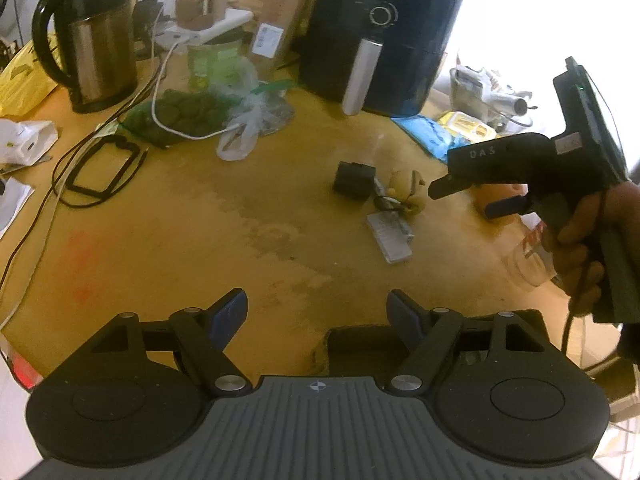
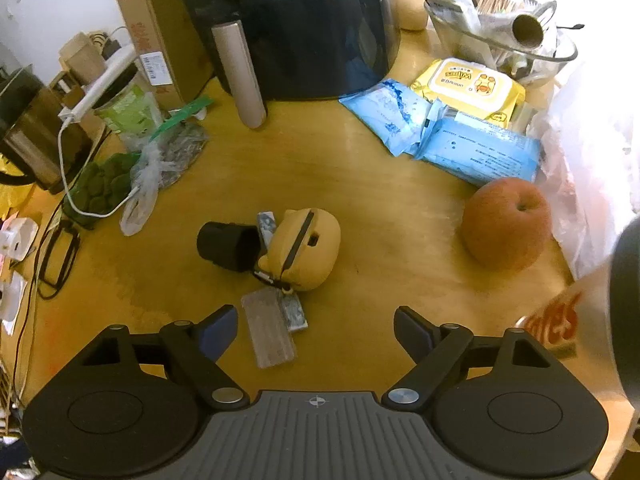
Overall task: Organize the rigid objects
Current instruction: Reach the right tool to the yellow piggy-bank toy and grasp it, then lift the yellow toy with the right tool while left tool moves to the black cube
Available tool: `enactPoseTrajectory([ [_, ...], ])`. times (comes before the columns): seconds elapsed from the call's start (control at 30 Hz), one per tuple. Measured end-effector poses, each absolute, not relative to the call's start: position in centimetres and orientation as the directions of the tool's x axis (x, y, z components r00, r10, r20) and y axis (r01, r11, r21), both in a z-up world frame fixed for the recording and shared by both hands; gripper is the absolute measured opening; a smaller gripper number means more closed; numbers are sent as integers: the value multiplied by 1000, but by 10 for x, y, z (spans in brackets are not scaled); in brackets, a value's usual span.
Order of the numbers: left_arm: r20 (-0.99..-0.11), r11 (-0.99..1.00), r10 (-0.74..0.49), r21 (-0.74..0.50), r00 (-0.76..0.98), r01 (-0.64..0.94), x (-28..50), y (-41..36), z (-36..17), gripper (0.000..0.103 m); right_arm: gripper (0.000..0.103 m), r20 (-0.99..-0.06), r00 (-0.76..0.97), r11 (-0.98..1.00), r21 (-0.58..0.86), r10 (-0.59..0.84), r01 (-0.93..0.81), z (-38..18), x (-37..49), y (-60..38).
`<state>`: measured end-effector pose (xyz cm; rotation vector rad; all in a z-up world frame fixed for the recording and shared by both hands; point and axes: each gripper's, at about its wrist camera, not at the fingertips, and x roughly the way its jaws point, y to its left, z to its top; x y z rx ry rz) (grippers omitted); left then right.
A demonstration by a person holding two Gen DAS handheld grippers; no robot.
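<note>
A small black cup-shaped holder [image 2: 226, 245] lies on its side on the wooden table [image 2: 360, 184], next to a yellow duck-shaped case [image 2: 306, 248] and a flat translucent box [image 2: 269, 332]. They also show in the left wrist view: the holder [image 1: 354, 179], the case [image 1: 408, 190], the box [image 1: 390, 236]. An apple [image 2: 506, 223] sits to the right. My right gripper [image 2: 316, 328] is open and empty just short of the box; it shows in the left wrist view [image 1: 470, 196]. My left gripper [image 1: 316, 314] is open and empty over bare table.
A black air fryer [image 2: 296, 28] stands at the back, a kettle [image 1: 90, 36] at the far left. Wipe packs [image 2: 468, 88] and a glass bowl [image 2: 508, 36] are at the back right. A printed cup [image 2: 560, 320] stands by my right gripper. Cables [image 1: 100, 164] and bags [image 1: 188, 112] lie left.
</note>
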<state>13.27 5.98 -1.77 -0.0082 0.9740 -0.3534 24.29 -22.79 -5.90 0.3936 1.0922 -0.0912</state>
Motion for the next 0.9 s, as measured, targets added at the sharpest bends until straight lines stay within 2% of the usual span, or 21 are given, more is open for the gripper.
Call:
enactPoseTrajectory([
  [0.73,-833,982,-188,-154,520,108,146,117,-27,77,86,-890,442,914,265,110,306,-98,330,-218],
  [0.77,-833,982,-187,-154,521,106,146,117,-27,77,85,-895,434,911,262,106,318,-100,332,-219],
  [0.83,-833,982,-187,-156,521,103,148,118,-27,77,70,-905,412,899,265,107,349,-107,335,-221],
  [0.9,-833,982,-190,-158,519,106,151,116,-27,77,64,-913,395,888,262,101,379,-112,337,-222],
])
